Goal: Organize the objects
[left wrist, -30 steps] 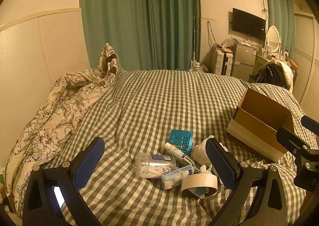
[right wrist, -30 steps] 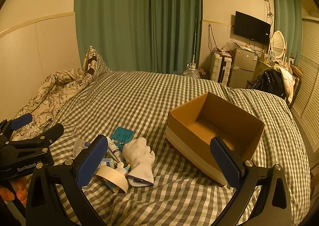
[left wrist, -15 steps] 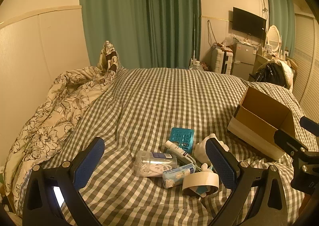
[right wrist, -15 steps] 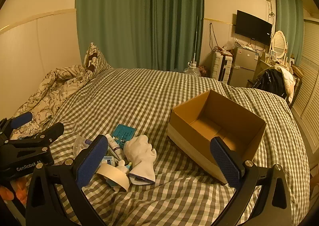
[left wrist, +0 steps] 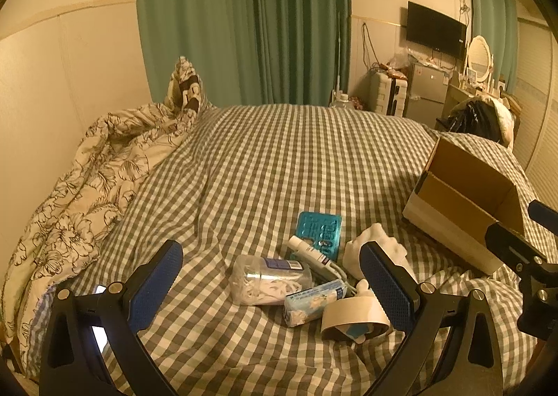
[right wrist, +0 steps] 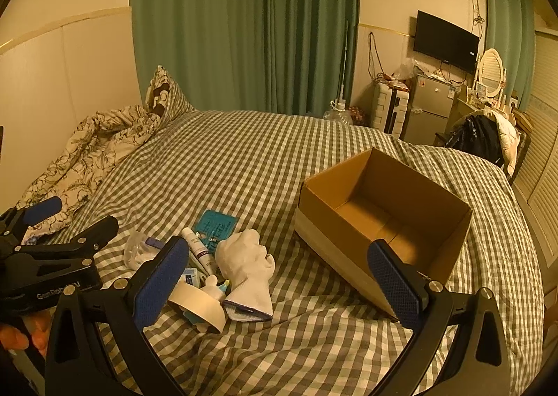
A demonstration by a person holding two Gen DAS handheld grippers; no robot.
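**Before the first pick**

Both tools hang spread and empty: left tool, right tool. The clutter, tape roll and glove included, lies on the bed at the left tool's 12 o'clock. Next, I judge: pinch one item and carry it to the empty cardboard box at 2 o'clock.

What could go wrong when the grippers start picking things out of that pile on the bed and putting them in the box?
The pile is tightly packed: the tape roll leans on the tissue pack, so closing on one may drag neighbours. The white glove is limp and could snag. The cardboard box sits on soft bedding and might tip if nudged.
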